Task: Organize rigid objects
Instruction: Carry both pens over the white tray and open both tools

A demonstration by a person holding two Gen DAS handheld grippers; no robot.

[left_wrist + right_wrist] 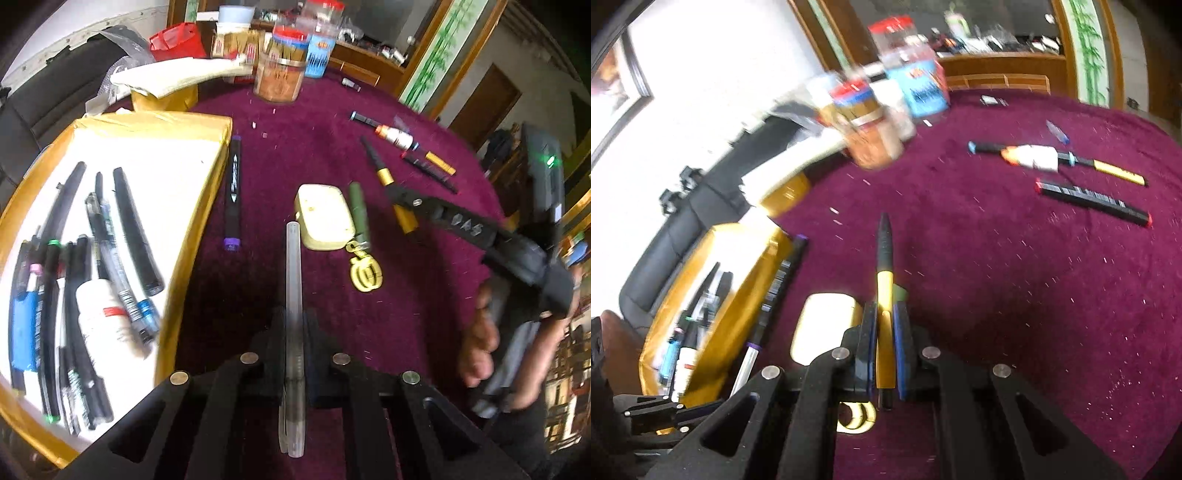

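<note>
My left gripper point(294, 317) is shut on a clear plastic pen point(293, 273) that points forward above the purple cloth. My right gripper point(885, 314) is shut on a yellow and black pen point(885, 273); it also shows in the left wrist view point(397, 195), holding that pen point(384, 177) just above the cloth. A gold-rimmed box point(155, 123) with a white floor holds several pens and a white bottle point(101, 317) at the left. A black marker with purple ends point(232, 192) lies beside the box.
A cream case point(325, 218), a green tube point(360, 212) and a gold keyring point(365, 275) lie mid-table. More markers point(1093, 201) and a small glue bottle point(1034, 157) lie at the far right. Jars point(282, 66) stand at the back.
</note>
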